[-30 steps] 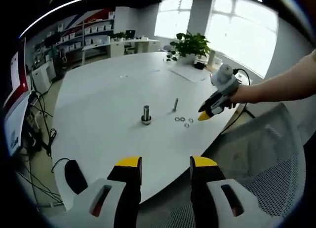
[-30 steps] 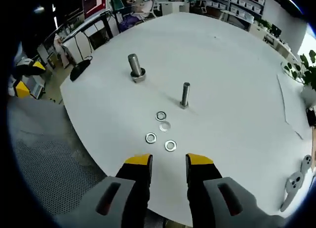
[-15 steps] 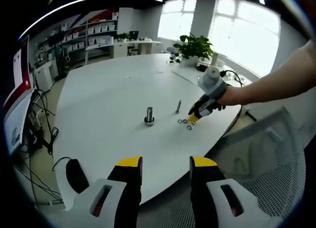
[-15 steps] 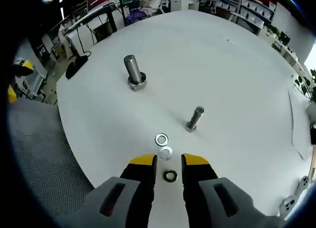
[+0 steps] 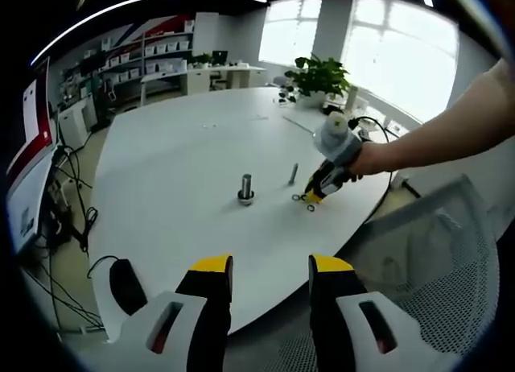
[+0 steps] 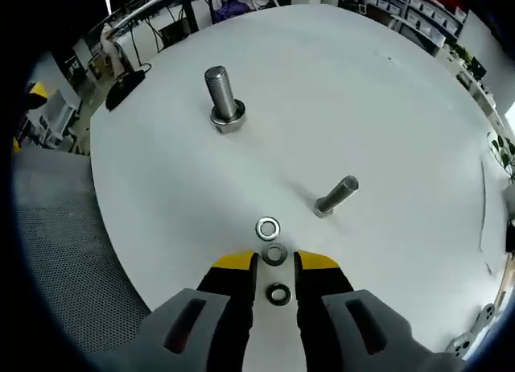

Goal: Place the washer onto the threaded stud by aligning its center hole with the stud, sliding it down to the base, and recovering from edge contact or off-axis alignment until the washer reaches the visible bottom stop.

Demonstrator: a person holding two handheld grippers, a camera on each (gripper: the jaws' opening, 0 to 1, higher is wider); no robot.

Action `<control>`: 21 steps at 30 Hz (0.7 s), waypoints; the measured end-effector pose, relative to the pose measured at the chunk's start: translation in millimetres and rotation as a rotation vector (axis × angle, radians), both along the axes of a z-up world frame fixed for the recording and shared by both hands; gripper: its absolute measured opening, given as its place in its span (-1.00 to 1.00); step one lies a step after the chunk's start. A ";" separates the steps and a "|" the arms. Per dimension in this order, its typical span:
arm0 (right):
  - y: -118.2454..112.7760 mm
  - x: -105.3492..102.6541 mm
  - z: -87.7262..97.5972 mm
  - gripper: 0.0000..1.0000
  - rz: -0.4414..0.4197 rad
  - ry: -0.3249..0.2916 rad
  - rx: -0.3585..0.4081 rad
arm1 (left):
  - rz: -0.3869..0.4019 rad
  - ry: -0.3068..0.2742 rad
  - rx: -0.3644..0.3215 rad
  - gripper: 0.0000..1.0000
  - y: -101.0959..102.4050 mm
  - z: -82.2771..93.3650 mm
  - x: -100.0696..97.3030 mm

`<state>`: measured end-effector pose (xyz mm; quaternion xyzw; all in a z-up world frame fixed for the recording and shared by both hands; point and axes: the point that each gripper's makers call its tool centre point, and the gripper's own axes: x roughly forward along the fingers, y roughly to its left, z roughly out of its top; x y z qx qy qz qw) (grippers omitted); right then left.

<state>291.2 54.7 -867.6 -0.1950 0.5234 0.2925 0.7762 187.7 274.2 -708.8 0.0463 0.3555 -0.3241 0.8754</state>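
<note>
In the right gripper view we see three washers lying flat on the white desk [image 6: 386,90]. One washer [image 6: 278,293] sits in the gap between the jaws of the right claw [image 6: 274,262], which stand a little apart around it without visibly pinching it. A second washer [image 6: 274,254] lies just at the yellow jaw tips, and a third washer [image 6: 268,228] lies just ahead of them. Farther ahead and to the right of the claw stands the slim threaded stud [image 6: 337,196], bare of any washer. Well ahead and to the left stands a thicker bolt [image 6: 220,99] on its wide base.

In the left gripper view we see the left claw [image 5: 271,265] with its jaws wide apart and nothing between them, held back from the desk edge. Far ahead of it a hand [image 5: 372,156] holds the right claw down at the washers, beside the stud. A black mouse [image 5: 126,284] lies on the near desk edge to the left, and a potted plant [image 5: 319,76] stands at the far side.
</note>
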 end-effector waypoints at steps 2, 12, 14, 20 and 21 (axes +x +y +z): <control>1.1 0.5 -0.4 -0.59 0.030 -0.007 -0.016 | 0.000 0.000 0.001 -0.28 0.2 -0.2 0.0; 7.2 -1.7 0.4 -0.70 0.129 0.091 -0.101 | 0.000 0.002 0.000 -0.28 0.3 -0.1 0.3; 7.0 -1.5 -0.3 -0.70 0.138 0.108 -0.117 | -0.001 0.002 0.000 -0.28 0.3 -0.1 0.2; 7.4 -2.7 0.1 -0.72 0.140 0.131 -0.144 | -0.003 0.004 0.002 -0.28 0.0 -0.4 -0.2; 7.3 -2.9 0.4 -0.72 0.137 0.127 -0.145 | -0.003 0.004 0.002 -0.28 0.0 -0.3 -0.1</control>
